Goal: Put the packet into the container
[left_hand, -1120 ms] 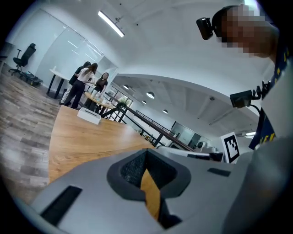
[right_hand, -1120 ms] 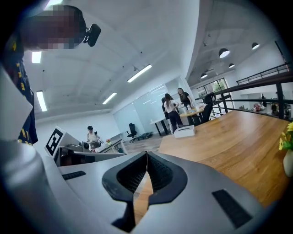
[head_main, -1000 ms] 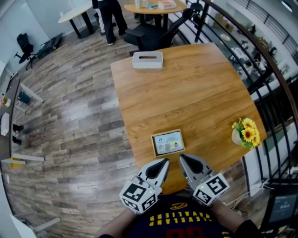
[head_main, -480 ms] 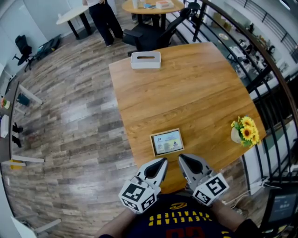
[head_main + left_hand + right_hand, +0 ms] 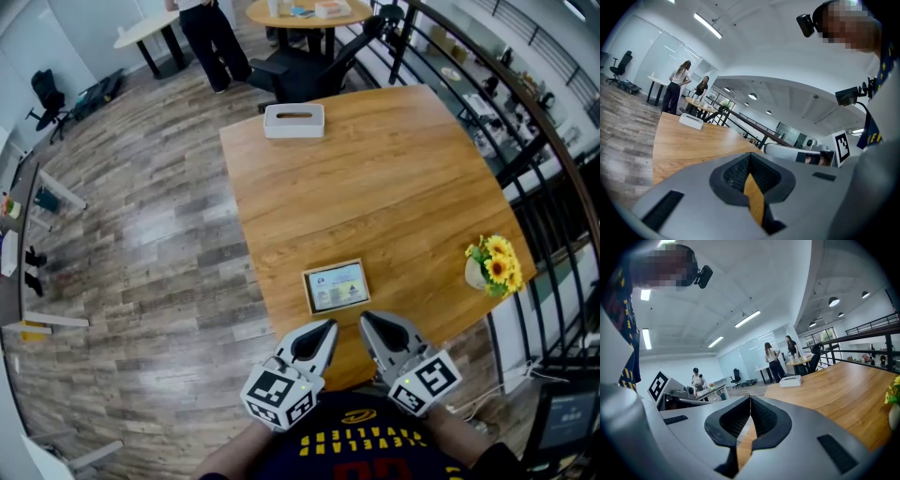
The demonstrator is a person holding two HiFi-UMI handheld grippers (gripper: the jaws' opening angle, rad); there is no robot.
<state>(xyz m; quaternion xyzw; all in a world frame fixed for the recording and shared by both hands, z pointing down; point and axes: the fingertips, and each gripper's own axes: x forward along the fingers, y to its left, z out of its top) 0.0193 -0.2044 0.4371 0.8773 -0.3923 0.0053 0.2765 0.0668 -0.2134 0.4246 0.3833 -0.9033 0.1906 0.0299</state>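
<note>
A flat rectangular packet with a tan border and a pale printed face lies on the wooden table near its front edge. A white box-shaped container with a slot in its top stands at the table's far edge; it also shows small as the container and the container in the gripper views. My left gripper and right gripper hover side by side just in front of the packet, apart from it. Both are shut with nothing between the jaws, as the left gripper and right gripper views show.
A small white vase of yellow flowers stands at the table's right edge. A black railing runs along the right. Beyond the table's far end are a black chair, a round table and a standing person. Wood floor lies left.
Both grippers stay where they were, shut. The head view has shifted slightly, and the person in the background has stepped a little to the left.
</note>
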